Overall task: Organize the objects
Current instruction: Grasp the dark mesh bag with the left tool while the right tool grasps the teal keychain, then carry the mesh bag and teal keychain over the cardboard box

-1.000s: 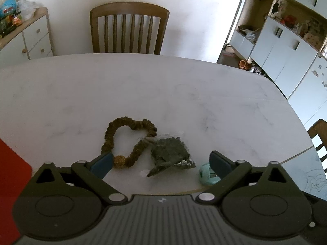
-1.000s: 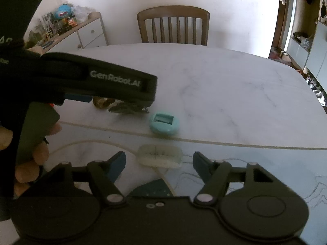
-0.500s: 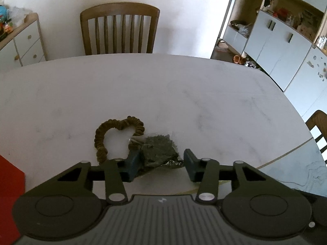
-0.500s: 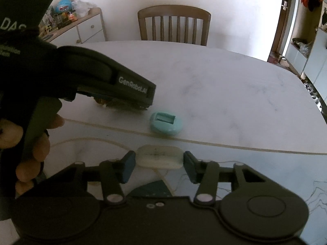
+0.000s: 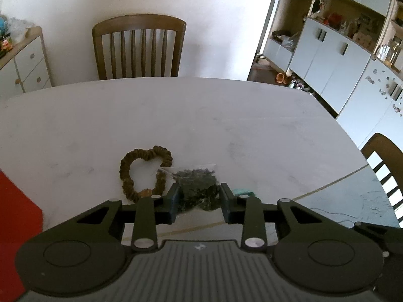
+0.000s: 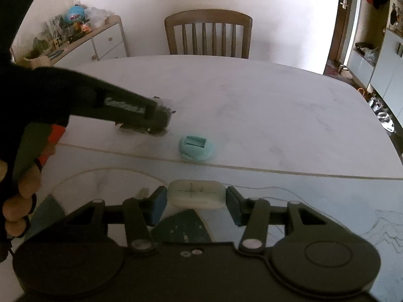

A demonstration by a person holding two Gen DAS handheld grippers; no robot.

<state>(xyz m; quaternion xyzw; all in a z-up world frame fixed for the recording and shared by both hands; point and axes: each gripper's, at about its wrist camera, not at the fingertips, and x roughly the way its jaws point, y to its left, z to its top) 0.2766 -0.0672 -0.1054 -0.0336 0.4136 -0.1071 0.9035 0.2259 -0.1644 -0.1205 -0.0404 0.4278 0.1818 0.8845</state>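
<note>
Left tongs [image 5: 199, 198] are closing on the clear bag of dark dried leaves [image 5: 195, 186] on the counter [image 5: 226, 125], brown scrunchie [image 5: 143, 173] just left; right tongs [image 6: 196, 202] clench a white oval block [image 6: 196, 193].

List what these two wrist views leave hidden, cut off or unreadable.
- Left wrist view: the teal holder is mostly hidden behind the left gripper, whose jaws are closing with the bag of dark bits between them; contact unclear.
- Left wrist view: the red object is cut off by the left edge.
- Right wrist view: the white block lies between the right gripper fingers; its underside is hidden.
- Right wrist view: the bag is covered by the blurred left gripper.
</note>
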